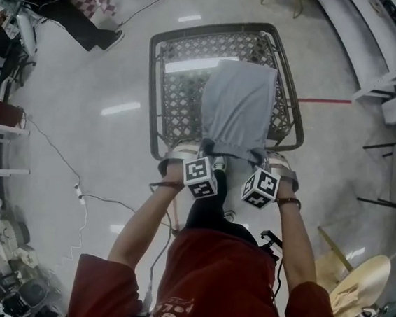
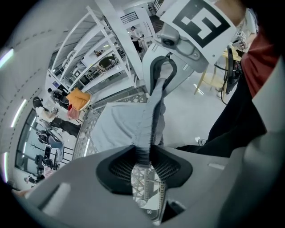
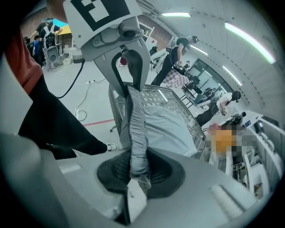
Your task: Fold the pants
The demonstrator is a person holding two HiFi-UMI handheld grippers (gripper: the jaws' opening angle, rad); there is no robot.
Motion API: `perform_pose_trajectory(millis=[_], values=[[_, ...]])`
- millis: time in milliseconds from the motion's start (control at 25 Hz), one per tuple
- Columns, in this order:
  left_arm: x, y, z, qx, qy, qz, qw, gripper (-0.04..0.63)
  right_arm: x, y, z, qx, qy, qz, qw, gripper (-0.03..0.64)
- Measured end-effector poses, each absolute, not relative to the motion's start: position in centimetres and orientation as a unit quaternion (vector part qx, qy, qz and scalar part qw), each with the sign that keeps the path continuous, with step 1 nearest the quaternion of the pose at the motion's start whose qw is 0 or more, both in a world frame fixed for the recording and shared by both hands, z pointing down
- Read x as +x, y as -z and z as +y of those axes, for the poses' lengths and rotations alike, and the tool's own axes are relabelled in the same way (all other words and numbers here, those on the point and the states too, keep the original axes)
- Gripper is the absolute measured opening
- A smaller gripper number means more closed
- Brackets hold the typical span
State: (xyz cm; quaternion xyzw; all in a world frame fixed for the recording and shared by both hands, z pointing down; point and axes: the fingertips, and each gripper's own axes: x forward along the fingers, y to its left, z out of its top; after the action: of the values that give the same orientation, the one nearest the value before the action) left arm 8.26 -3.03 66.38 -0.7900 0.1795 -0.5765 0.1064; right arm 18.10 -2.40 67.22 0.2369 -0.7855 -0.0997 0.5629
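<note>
Mesh tray (image 1: 153, 93), centre frame, holds the pants (image 1: 239, 102); left gripper (image 1: 208, 152) is clamped on their near edge, lower centre; right gripper (image 1: 258, 159) is clamped on it alongside.

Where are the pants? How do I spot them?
Look at the metal mesh table in the middle of the floor. The pants lie on it, their near edge pinched by the left gripper and right gripper. They are the only soft gray cloth there.

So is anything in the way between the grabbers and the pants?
No, nothing visible. The left gripper and right gripper each pinch the near edge of the grey pants, which lie on the mesh table.
</note>
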Motion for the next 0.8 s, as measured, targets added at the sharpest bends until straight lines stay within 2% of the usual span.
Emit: perform_pose_trajectory(millis=[800], values=[[8.6, -62.1, -22.0, -0.806, 0.555, 0.177, 0.101, 0.122, 18.4, -63.1, -21.2, 0.278, 0.076, -0.775, 0.563, 0.051]])
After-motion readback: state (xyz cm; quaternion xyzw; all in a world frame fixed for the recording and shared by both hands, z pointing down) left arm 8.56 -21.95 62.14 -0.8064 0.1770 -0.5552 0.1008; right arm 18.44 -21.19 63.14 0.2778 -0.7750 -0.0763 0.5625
